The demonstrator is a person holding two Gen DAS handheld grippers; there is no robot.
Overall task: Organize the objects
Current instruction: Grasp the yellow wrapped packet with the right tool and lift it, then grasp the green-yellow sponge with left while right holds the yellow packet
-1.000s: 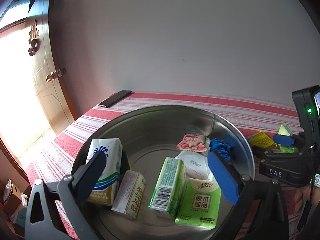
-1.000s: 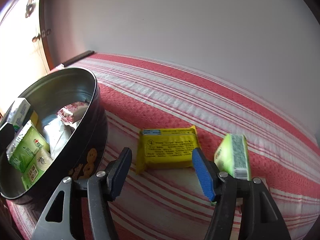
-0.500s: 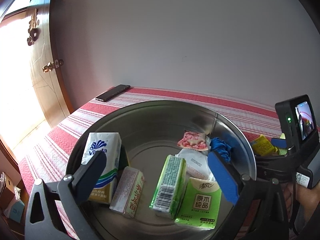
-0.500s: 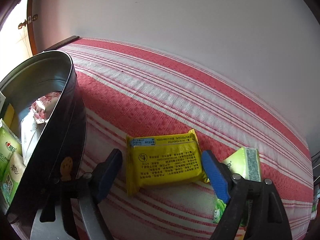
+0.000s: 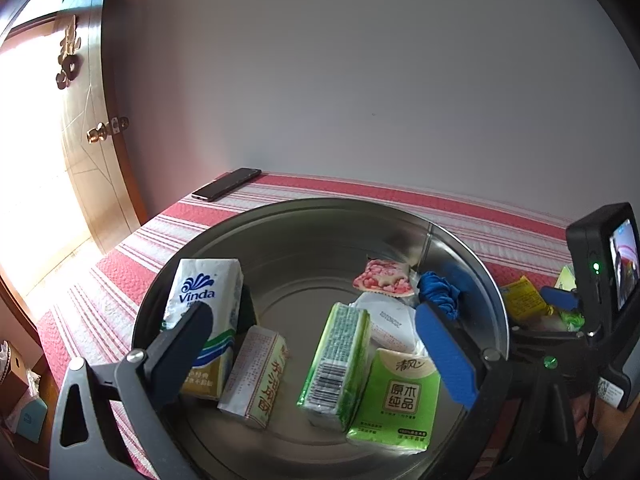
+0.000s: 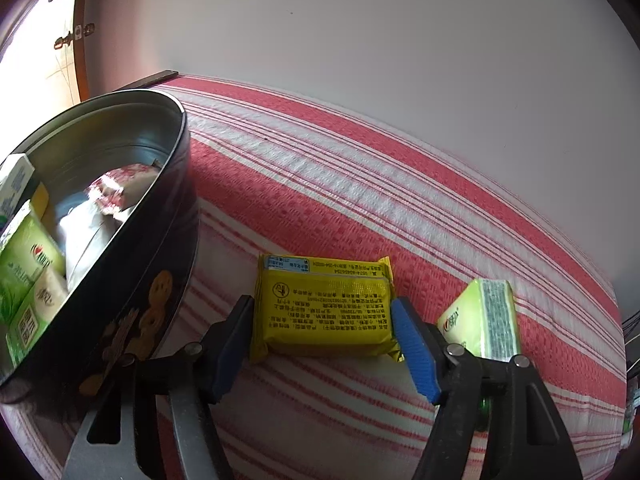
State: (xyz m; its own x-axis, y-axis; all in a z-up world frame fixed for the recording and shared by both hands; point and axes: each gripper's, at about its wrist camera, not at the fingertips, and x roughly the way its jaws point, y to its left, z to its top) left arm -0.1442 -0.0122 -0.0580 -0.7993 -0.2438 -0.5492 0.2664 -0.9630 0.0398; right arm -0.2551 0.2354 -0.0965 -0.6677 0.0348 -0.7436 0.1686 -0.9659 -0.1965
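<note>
The right gripper (image 6: 324, 340) sits low in the frame with the yellow packet (image 6: 325, 307) between its pads; the jaws have just been closing, and they look to be touching its ends, though I can't be sure they grip. The green tissue pack (image 6: 486, 318) stands just right of it on the striped cloth (image 6: 360, 168). The left gripper (image 5: 316, 344) hangs spread wide over the round tin (image 5: 304, 216) of packets.

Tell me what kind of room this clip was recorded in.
Probably a home bedroom: a red striped bedspread against a plain wall, a wooden door with a brass knob, and a phone lying on the cover.
</note>
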